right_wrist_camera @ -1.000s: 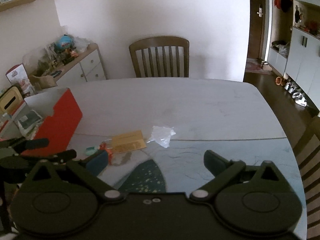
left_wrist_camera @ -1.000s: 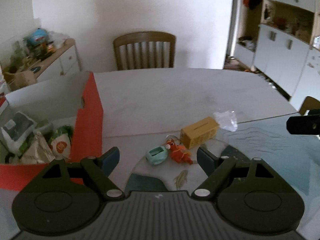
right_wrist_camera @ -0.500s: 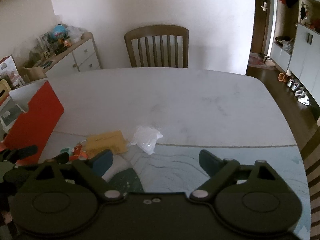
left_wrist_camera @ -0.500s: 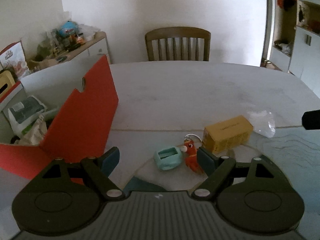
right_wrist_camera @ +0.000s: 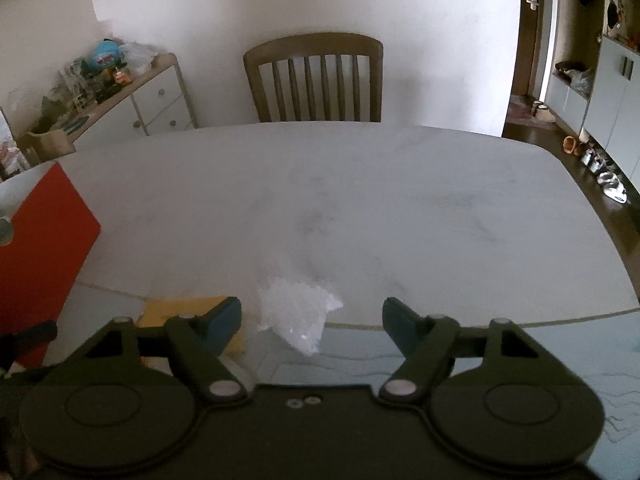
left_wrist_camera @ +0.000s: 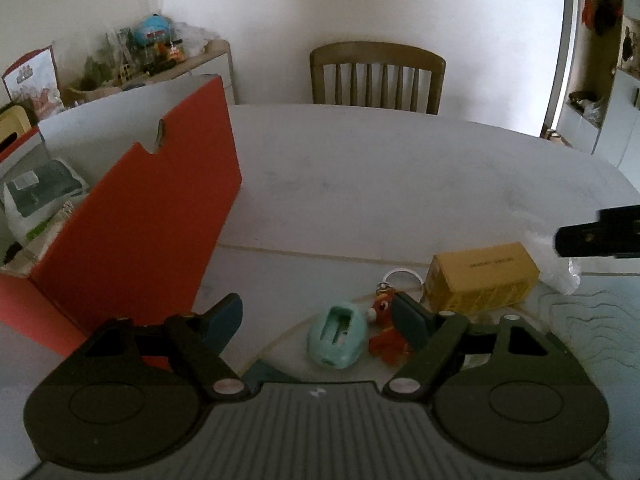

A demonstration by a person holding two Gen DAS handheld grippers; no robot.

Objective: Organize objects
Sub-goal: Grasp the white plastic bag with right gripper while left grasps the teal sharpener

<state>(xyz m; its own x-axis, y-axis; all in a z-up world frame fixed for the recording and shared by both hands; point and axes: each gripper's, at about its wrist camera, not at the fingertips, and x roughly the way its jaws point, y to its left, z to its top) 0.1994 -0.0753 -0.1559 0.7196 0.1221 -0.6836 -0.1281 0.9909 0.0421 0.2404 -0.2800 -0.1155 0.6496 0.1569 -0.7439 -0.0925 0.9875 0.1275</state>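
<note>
In the left wrist view a mint green item, a red toy keychain and a yellow box lie on the table in front of my open, empty left gripper. The mint item sits between its fingers; the right finger partly covers the red toy. A crumpled clear plastic bag lies between the fingers of my open, empty right gripper. The yellow box shows behind its left finger. The red box with packets inside stands at the left.
A wooden chair stands at the table's far side. A cluttered sideboard is at the back left. The right gripper's finger reaches in at the right edge of the left wrist view. White cupboards stand at the right.
My left gripper has moved in low toward the mint item and red toy. My right gripper has moved forward to the plastic bag, which now lies between its fingers.
</note>
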